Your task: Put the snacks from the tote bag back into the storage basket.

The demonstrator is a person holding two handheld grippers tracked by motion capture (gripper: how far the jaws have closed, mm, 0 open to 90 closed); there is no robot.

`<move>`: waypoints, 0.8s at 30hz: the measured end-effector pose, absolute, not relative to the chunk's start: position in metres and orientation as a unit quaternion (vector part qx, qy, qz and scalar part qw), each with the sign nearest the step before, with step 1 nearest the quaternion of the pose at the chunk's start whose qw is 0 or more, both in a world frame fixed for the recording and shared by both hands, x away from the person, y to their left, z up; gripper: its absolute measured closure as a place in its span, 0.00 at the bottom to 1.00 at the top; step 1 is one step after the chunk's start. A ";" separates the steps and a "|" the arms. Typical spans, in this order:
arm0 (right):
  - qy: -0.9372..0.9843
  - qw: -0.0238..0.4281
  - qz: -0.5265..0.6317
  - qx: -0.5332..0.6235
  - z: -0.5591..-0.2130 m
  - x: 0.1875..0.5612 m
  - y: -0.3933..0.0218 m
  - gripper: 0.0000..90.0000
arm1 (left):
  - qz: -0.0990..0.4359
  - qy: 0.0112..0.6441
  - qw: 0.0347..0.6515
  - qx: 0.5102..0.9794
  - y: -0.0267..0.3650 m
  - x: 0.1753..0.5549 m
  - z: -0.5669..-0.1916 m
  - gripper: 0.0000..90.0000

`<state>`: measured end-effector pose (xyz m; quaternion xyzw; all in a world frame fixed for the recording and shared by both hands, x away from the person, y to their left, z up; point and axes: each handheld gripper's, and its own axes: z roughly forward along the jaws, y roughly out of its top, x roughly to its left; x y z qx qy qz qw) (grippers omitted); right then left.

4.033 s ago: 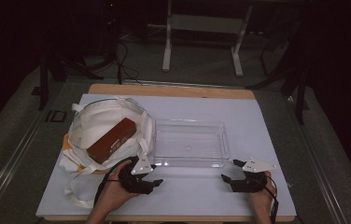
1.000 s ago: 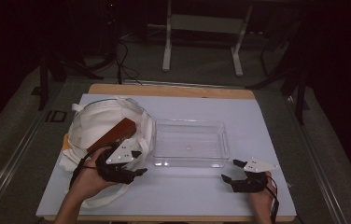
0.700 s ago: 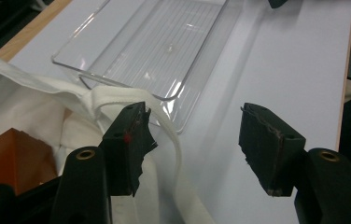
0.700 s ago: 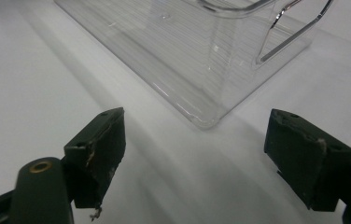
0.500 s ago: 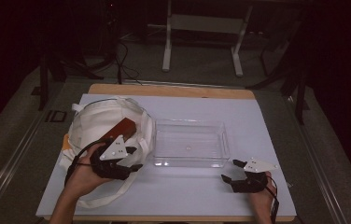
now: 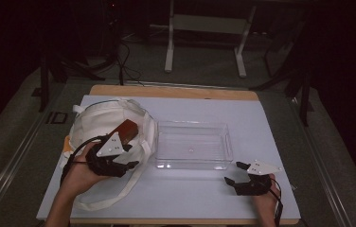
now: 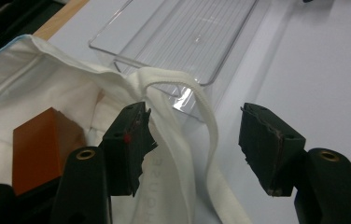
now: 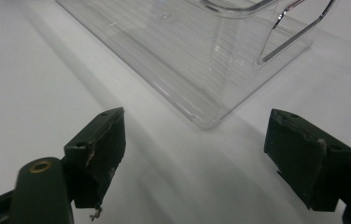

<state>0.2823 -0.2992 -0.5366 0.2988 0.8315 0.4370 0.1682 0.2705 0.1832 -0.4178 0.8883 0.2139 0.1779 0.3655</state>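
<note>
While my right claw [image 6: 242, 176] has kept to its spot on the table [image 6: 204, 198] near the tray's front right corner, my left claw [image 6: 128, 160] has gone from the bare table in front of the bag up onto the bag's near rim since four seconds ago, and it sits a shade further left than half a second ago. I count one white cloth bag [image 6: 95, 123], one reddish-brown block [image 6: 125, 130] lying inside it, one clear plastic tray [image 6: 192, 144] just right of the bag, and two claws. In the left gripper view my left claw [image 7: 194, 140] stands part open: the bag's strap [image 7: 201, 112] loops up between the jaws, the left jaw touches the cloth, and nothing is pinched. In the right gripper view my right claw [image 8: 194, 154] gapes wide, released, facing the tray's corner [image 8: 201, 116] and holding nothing.
</note>
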 end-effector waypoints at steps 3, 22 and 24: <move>0.831 0.168 0.438 0.299 -0.537 0.282 -0.299 0.23 | 0.180 0.219 0.362 0.888 0.186 0.272 -0.417 0.47; 0.831 0.168 0.438 0.298 -0.537 0.282 -0.299 0.23 | 0.189 0.249 0.353 0.882 0.201 0.283 -0.420 0.47; 0.831 0.169 0.438 0.298 -0.537 0.282 -0.299 0.23 | 0.189 0.249 0.353 0.882 0.201 0.283 -0.420 0.47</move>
